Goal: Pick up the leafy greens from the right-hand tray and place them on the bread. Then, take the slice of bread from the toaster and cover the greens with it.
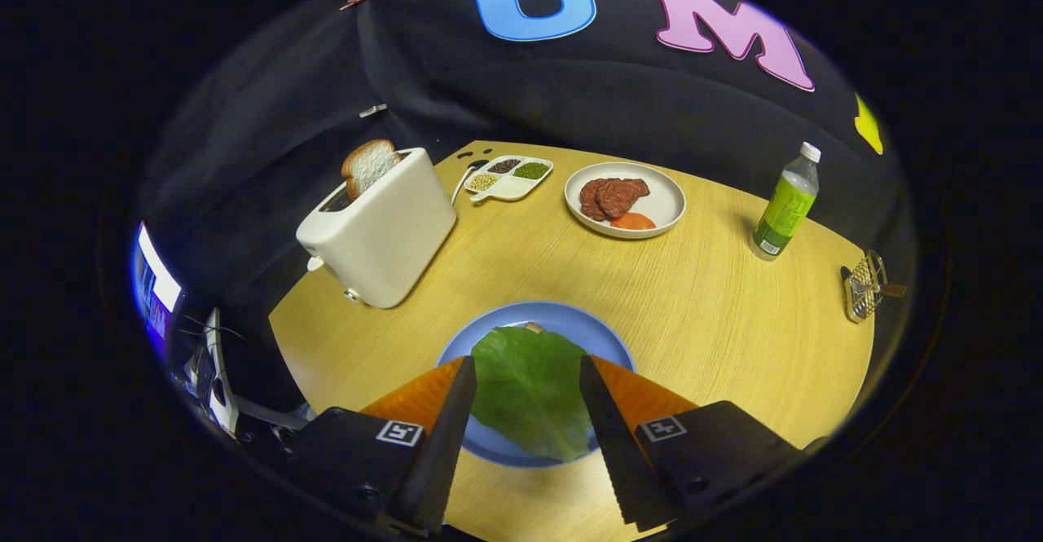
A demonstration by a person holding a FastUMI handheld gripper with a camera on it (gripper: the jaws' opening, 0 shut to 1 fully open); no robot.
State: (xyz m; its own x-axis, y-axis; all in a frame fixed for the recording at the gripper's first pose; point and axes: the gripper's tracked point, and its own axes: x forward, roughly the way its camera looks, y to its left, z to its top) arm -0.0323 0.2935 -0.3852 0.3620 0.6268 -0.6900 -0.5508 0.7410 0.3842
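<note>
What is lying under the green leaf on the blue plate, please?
The leaf lies between the open tool's fingers on the blue plate. Only a small brown crust edge peeks out beyond it; whatever else is beneath is covered.

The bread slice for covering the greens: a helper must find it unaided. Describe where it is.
On the wooden table, find the white toaster, beyond the gripper's open fingers. The bread slice pokes from its slot, the only white, brown-crusted thing there.

Green leaf (530, 387), blue plate (562, 319), white toaster (383, 232), tan table (717, 314)
</note>
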